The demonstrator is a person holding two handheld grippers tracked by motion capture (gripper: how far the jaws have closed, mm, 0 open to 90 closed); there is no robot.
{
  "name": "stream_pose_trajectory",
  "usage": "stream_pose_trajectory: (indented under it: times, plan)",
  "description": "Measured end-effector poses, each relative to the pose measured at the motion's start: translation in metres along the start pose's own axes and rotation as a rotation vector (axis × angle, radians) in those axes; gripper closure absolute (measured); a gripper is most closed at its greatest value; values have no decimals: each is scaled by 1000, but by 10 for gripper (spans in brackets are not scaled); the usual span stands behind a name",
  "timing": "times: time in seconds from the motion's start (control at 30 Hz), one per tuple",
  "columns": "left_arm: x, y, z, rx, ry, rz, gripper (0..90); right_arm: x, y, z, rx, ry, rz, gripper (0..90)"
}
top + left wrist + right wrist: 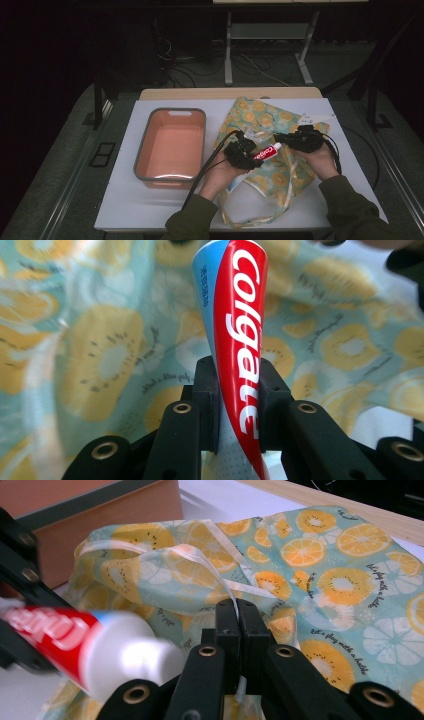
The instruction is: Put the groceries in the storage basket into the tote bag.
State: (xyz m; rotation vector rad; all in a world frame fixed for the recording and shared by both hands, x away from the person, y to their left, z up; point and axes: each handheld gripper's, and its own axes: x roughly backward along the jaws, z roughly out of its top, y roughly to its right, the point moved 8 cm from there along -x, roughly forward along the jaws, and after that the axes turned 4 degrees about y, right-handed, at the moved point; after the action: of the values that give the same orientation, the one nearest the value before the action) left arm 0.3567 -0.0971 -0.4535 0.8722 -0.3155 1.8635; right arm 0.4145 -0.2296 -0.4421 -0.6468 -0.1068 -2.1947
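Note:
A red, white and blue Colgate toothpaste tube [267, 151] is pinched near its flat end between the pads of my left gripper [254, 155], which is shut on it. In the left gripper view the tube [235, 330] points away from the left gripper [239, 395], over the fruit-print drawstring bag [100, 360]. The tube's white cap end [125, 655] comes in from the left of the right gripper view. My right gripper [239, 622] is shut on the bag's rim, where fabric and cream ribbon [200, 560] meet, and holds it lifted. The bag [260, 117] lies right of centre, with the right gripper [289, 139] at its opening.
An orange basin with a grey rim [170, 111] stands left of the bag on the white mat [125, 200], and its wall [100, 515] is near the tube. The bag's long ribbon loop [250, 219] trails toward the table's front edge. A wooden strip [200, 93] runs along the back.

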Motion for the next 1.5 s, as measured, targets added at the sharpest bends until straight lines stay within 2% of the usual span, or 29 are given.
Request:
stream_pose_trajectory:
  times: [0.13, 0.33, 0.63, 0.7, 0.83, 0.93, 1.03, 1.1, 1.23, 1.43, 1.5]
  plan:
    - [-16, -5, -6, 10, -33, 18, 749, -1, -1, 0, 4, 1, 2, 889]
    - [-33, -10, -13, 34, -52, 32, 746, 0, -1, 0, 4, 2, 2, 889]
    - [-39, -12, -15, 42, -47, 39, 716, 0, -2, 1, 6, 2, 4, 889]
    - [-36, -13, -13, 32, -11, 49, 632, 0, -2, 0, 7, 2, 4, 889]
    - [-26, -11, -16, 28, 0, 55, 468, 0, -2, 0, 6, 3, 4, 889]
    - [-17, -6, -20, 16, 12, 69, 398, 0, -2, 0, 8, 0, 5, 889]
    - [-9, 0, -26, 24, 21, 74, 362, -1, -2, 0, 8, -2, 2, 889]
    - [-5, 1, -31, 20, 20, 99, 356, -1, -2, 0, 11, -4, 1, 889]
    - [-1, 2, -40, 29, 3, 108, 360, 0, -2, 0, 9, -3, 1, 889]
    - [-1, 2, -61, 64, -39, 106, 413, 1, -2, 0, 7, 0, 0, 889]
    - [-2, 2, -65, 65, -50, 116, 482, 1, -2, 0, 7, 0, 0, 889]
